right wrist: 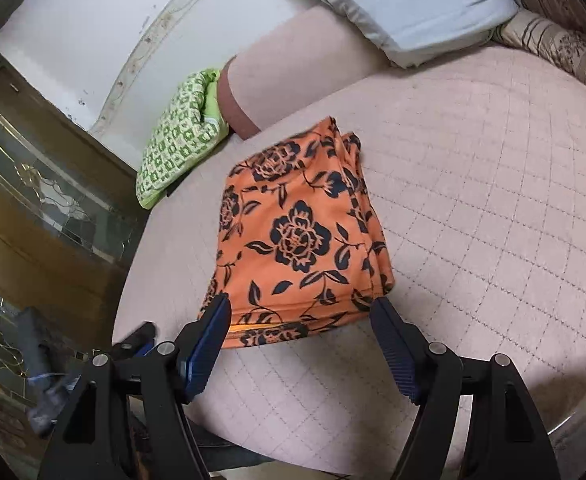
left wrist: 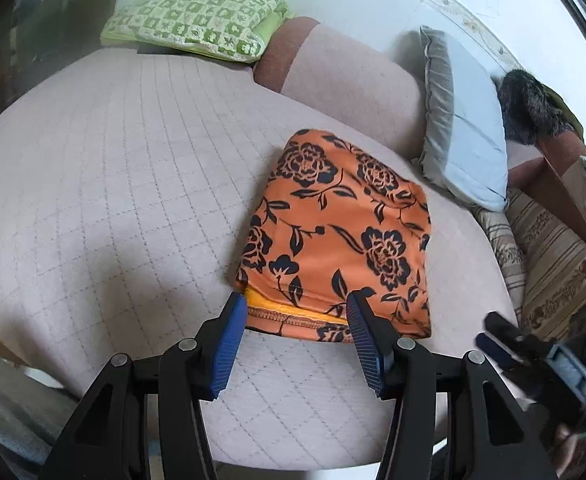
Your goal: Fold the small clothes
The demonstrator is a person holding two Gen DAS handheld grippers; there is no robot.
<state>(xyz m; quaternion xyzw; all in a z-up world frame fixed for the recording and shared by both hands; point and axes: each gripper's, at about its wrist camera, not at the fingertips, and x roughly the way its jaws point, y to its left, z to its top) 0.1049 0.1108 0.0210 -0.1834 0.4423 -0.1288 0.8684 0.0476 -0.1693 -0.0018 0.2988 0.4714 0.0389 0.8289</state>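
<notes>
**A:** Left wrist view: the orange floral garment [left wrist: 333, 236] lies folded into a thick, soft rectangle on the quilted pink bedspread [left wrist: 113, 200], at about one o'clock from the left gripper [left wrist: 297, 312]. Its blue ribbed pads stand spread wide, holding nothing, tips level with the near hem where a yellow inner layer shows.

**B:** Why there?

**A:** Likely to square or press the near edge; the fold looks largely done. At four o'clock the right gripper [left wrist: 505, 340] enters, blurred. A green checked pillow [left wrist: 197, 20] sits at eleven o'clock, a grey pillow [left wrist: 465, 120] at two.

**B:** And the right wrist view?

**A:** The same garment [right wrist: 297, 236] at twelve o'clock of the right gripper [right wrist: 299, 308], stacked layers visible along its right edge. The jaws are parted wide around the near hem, empty. The bedspread [right wrist: 493, 200] shows stitched diamond quilting; the green pillow [right wrist: 177, 140] rests at ten o'clock, the grey one [right wrist: 413, 4] at one. The left gripper [right wrist: 141, 340] shows dimly at eight o'clock.
</notes>
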